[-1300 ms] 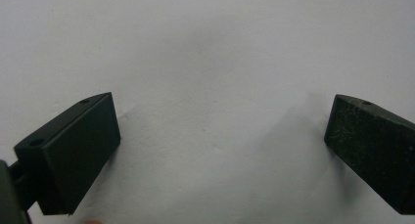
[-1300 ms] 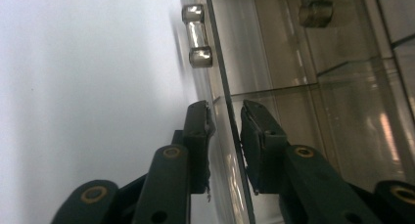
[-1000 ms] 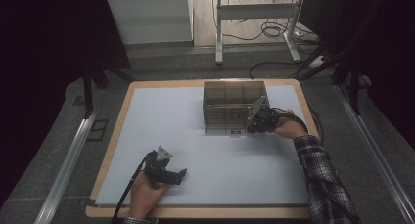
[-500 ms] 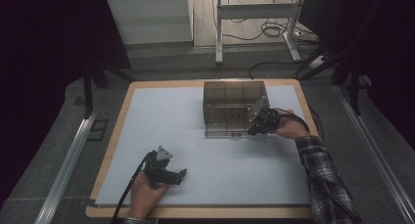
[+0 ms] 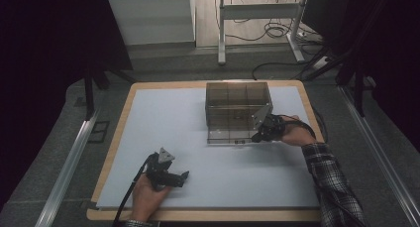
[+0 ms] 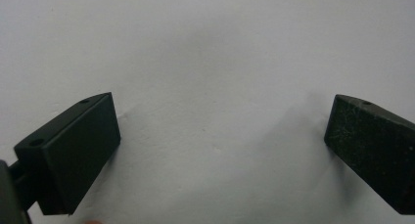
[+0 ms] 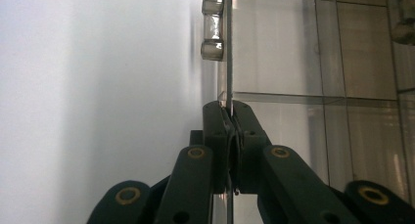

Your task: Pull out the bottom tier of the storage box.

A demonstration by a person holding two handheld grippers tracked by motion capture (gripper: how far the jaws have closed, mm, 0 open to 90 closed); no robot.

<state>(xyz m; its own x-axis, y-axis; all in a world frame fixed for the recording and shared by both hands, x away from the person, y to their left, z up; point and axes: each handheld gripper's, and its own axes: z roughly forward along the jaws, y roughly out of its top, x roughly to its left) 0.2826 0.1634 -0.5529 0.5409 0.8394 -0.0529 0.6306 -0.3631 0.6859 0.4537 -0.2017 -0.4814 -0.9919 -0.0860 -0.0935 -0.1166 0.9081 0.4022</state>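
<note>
Dim workroom, dark at both sides; desk legs and loose cables on the floor beyond the table. Work surface: wooden-edged table (image 5: 115,138) covered by a pale sheet (image 5: 168,123).

Item 1. Smoked clear organiser box (image 5: 237,100), divided into compartments, standing at the far right of centre on the sheet. Its lid or front panel (image 5: 233,136) lies flat toward the person, hinged along the box's near edge; one clear hinge barrel (image 7: 213,28) shows in the right gripper view.

Item 2. Right gripper (image 5: 261,133), held in a hand with a plaid sleeve (image 5: 332,187), at the near right corner of the box. Jaws pressed together on the thin edge of the clear panel (image 7: 227,101), which runs between them; no gap visible beyond the panel's thickness.

Item 3. Left gripper (image 5: 184,176), resting low over bare sheet at the near left, well apart from the box. Jaws spread wide, nothing between them, touching no object; left gripper view shows plain sheet (image 6: 215,87) between the two pads.

Step in hand, as judged: working the hinged panel, most likely swinging it open or shut by its pinched edge; which direction cannot be told.

Next move, as judged: follow the hinge's arc with the grip kept firm, since the edge is thin and smooth and may slip. The box is light and unheld, so it may slide or tip; the idle left gripper could steady it.
</note>
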